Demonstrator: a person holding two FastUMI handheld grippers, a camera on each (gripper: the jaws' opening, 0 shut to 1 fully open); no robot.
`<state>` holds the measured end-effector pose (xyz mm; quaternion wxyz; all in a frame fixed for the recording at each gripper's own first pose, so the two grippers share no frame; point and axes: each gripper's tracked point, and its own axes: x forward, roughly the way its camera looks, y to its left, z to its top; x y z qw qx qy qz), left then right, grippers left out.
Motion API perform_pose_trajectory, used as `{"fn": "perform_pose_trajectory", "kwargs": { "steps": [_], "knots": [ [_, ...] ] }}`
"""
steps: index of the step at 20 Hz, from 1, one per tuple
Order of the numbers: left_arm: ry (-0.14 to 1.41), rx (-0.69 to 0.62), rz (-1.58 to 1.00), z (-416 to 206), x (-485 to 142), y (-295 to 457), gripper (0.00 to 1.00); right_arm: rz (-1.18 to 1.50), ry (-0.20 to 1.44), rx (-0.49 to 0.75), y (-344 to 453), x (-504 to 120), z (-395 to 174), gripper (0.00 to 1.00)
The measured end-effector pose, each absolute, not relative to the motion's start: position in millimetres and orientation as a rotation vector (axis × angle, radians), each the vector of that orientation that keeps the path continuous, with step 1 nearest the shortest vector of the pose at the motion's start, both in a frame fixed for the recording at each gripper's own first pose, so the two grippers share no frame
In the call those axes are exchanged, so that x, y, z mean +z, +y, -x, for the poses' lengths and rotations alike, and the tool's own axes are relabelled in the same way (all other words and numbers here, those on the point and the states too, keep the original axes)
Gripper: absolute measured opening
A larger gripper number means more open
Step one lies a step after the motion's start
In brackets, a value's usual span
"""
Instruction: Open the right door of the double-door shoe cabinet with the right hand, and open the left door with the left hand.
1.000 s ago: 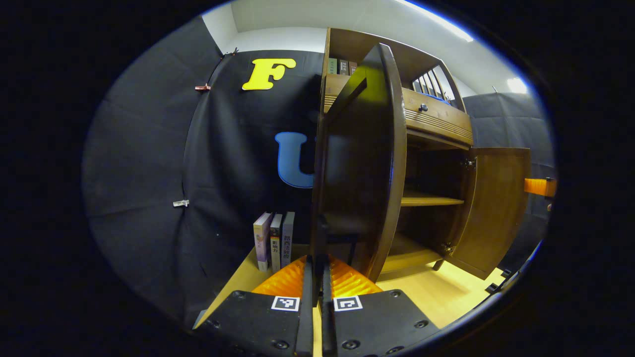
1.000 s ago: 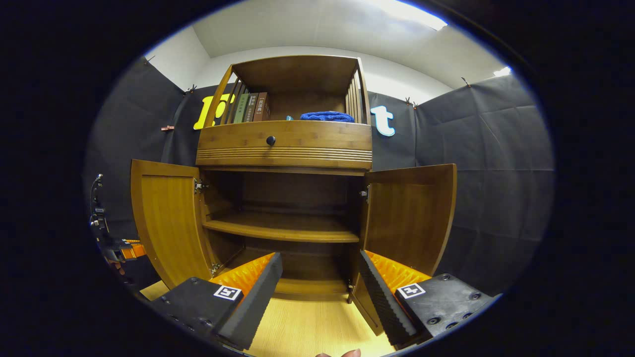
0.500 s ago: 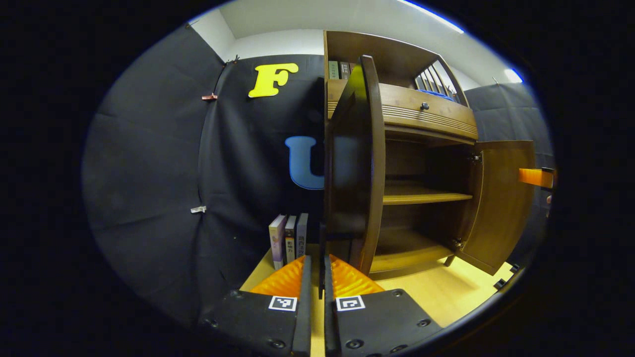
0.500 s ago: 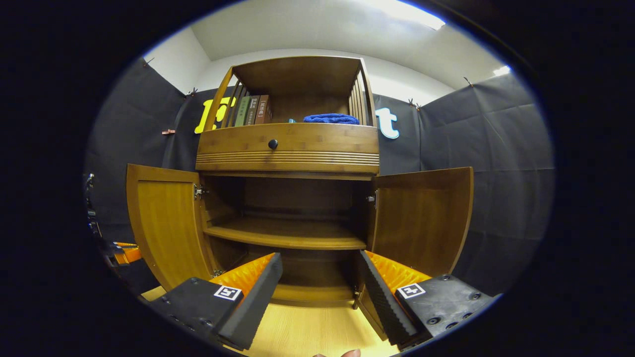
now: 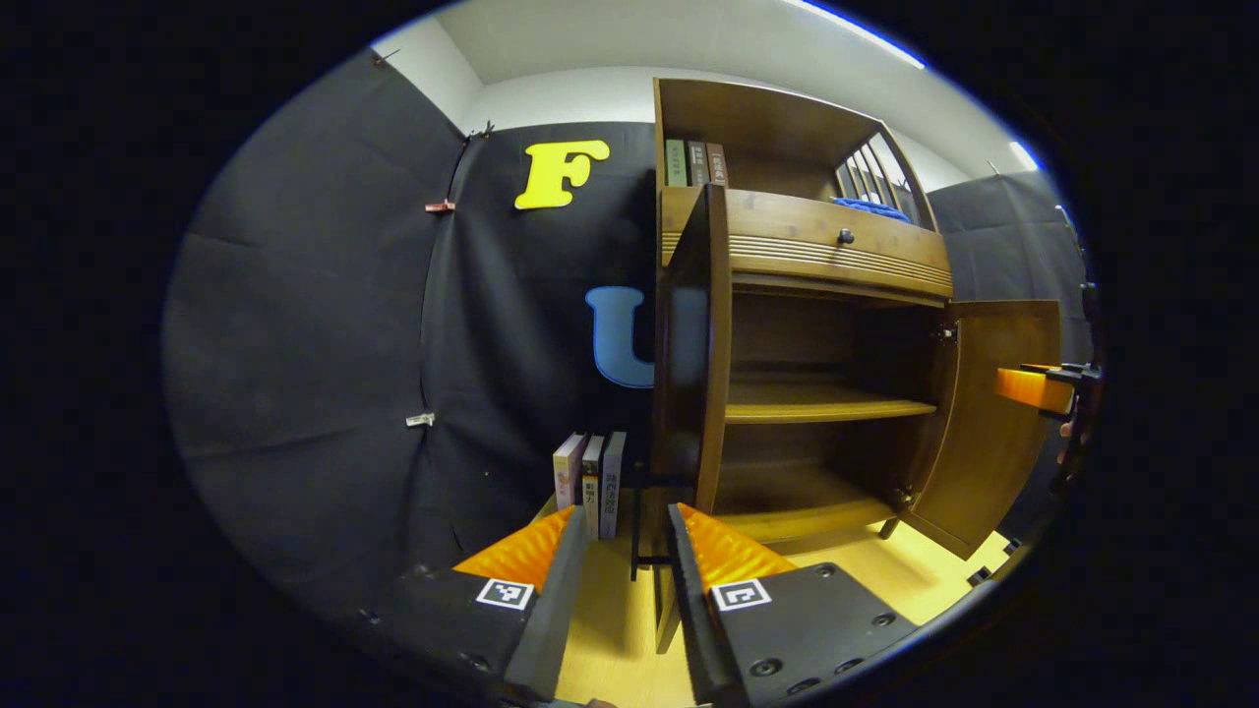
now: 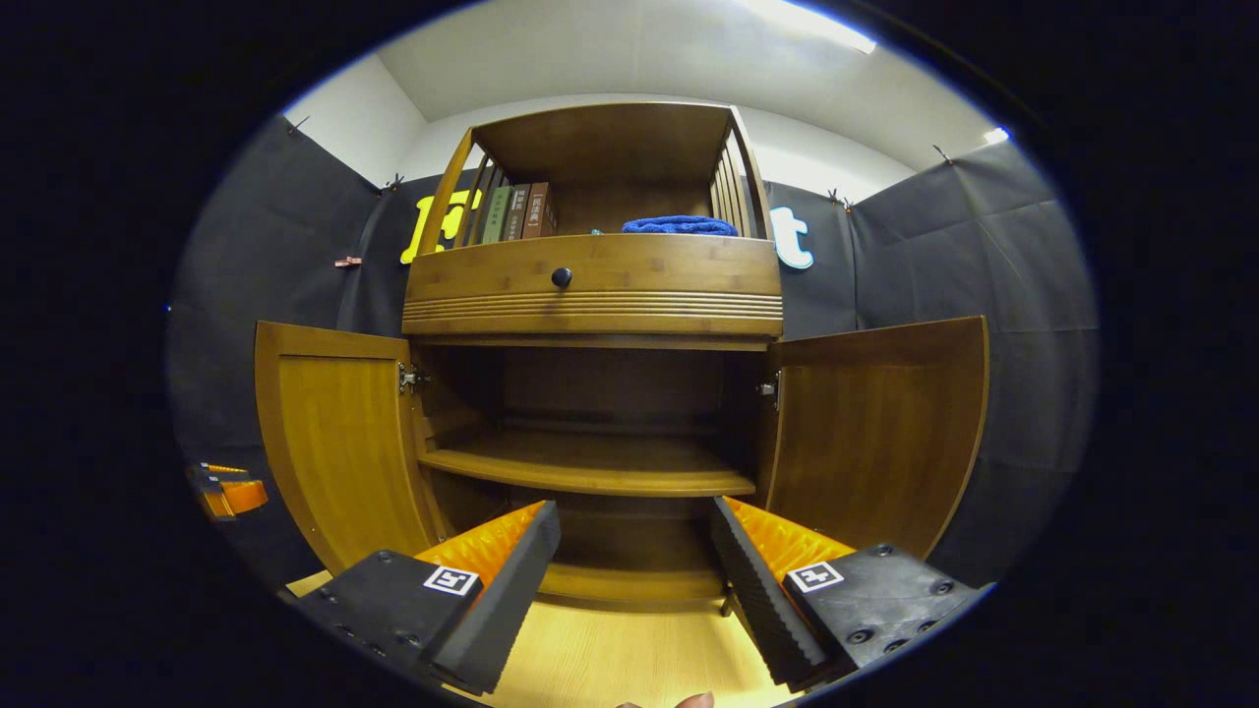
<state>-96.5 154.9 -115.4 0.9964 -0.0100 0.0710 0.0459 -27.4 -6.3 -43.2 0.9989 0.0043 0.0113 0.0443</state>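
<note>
Three books (image 5: 589, 473) are stood upright on the light wooden floor (image 5: 885, 580), just beside the black cloth wall (image 5: 315, 324). A second row of books (image 6: 515, 211) is kept upright at the left end of the open top shelf, and a folded blue cloth (image 6: 679, 225) is laid on the same shelf toward the right. A drawer front with a dark round knob (image 6: 562, 277) is seen beneath that shelf. Small clips (image 5: 420, 420) are pinned to the cloth wall. A white ceiling (image 6: 629, 59) with a bright light strip (image 6: 811, 14) is seen above.
</note>
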Motion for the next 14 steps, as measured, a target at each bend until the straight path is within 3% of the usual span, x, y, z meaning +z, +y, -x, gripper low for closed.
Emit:
{"fn": "perform_pose_trajectory", "kwargs": {
  "steps": [1,8,14],
  "knots": [
    [0.131,0.084,0.014,98,-109,150,0.49,-0.015,0.026,0.094,-4,-44,28,0.98],
    [0.1,0.041,0.049,91,-85,110,0.8,-0.02,0.021,0.106,4,-40,29,0.98],
    [0.082,-0.016,0.021,80,-74,68,0.89,-0.006,0.005,0.097,3,-35,34,0.98]
  ]
}}
